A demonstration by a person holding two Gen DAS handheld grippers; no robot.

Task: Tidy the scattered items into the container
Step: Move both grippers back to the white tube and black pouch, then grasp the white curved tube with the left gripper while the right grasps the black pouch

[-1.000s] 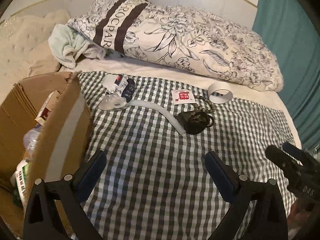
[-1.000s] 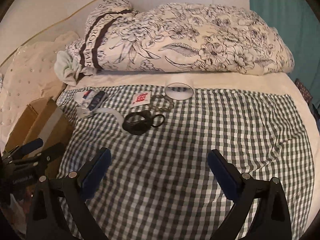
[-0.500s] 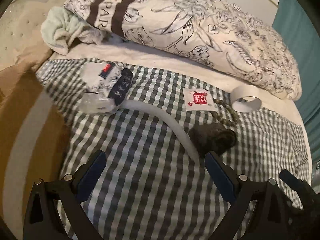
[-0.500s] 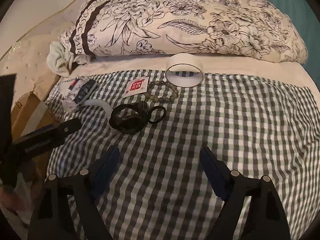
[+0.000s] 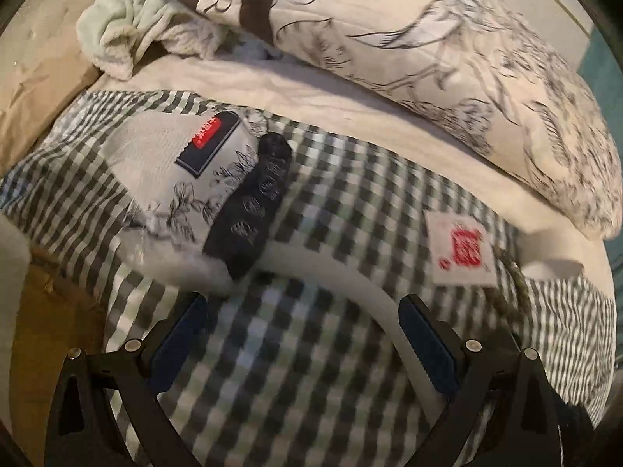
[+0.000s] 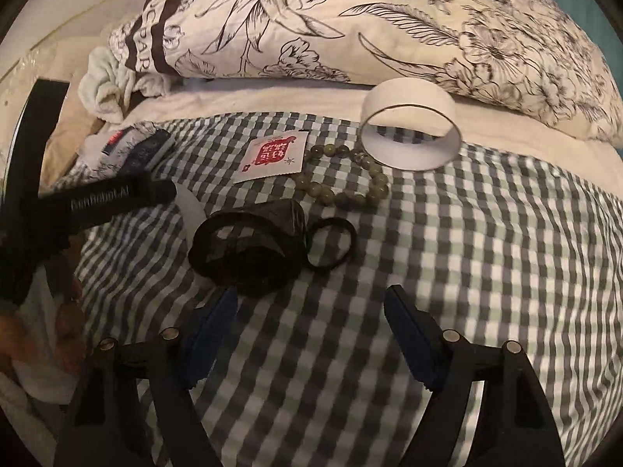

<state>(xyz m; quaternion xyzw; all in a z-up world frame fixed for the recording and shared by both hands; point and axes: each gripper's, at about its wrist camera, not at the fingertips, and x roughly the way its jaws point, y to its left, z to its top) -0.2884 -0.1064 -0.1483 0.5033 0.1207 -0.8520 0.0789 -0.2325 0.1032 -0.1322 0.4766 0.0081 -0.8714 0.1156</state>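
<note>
Scattered items lie on a checked cloth [image 6: 486, 272]. In the left wrist view my open, empty left gripper [image 5: 303, 330] hovers low over a curved white tube [image 5: 350, 268], just short of a dark blue sock [image 5: 253, 202] lying on a printed white pouch [image 5: 167, 167]. A white sachet with a red print [image 5: 459, 253] lies to the right. In the right wrist view my open, empty right gripper [image 6: 311, 334] is just short of a black strap bundle [image 6: 249, 249] with a black hair tie [image 6: 331, 243]. A bead bracelet [image 6: 350, 179], the sachet [image 6: 272, 155] and a white tape ring [image 6: 409, 132] lie beyond.
A floral pillow [image 6: 350, 23] and a pale green towel [image 5: 120, 35] lie at the back of the bed. A cardboard box edge [image 5: 50, 311] shows at the left of the left wrist view. The left gripper's body [image 6: 97, 198] reaches in at the left of the right wrist view.
Both grippers have moved forward and lower toward the items. The left one now sits over the white tube near the sock; the right one has closed in on the black straps.
</note>
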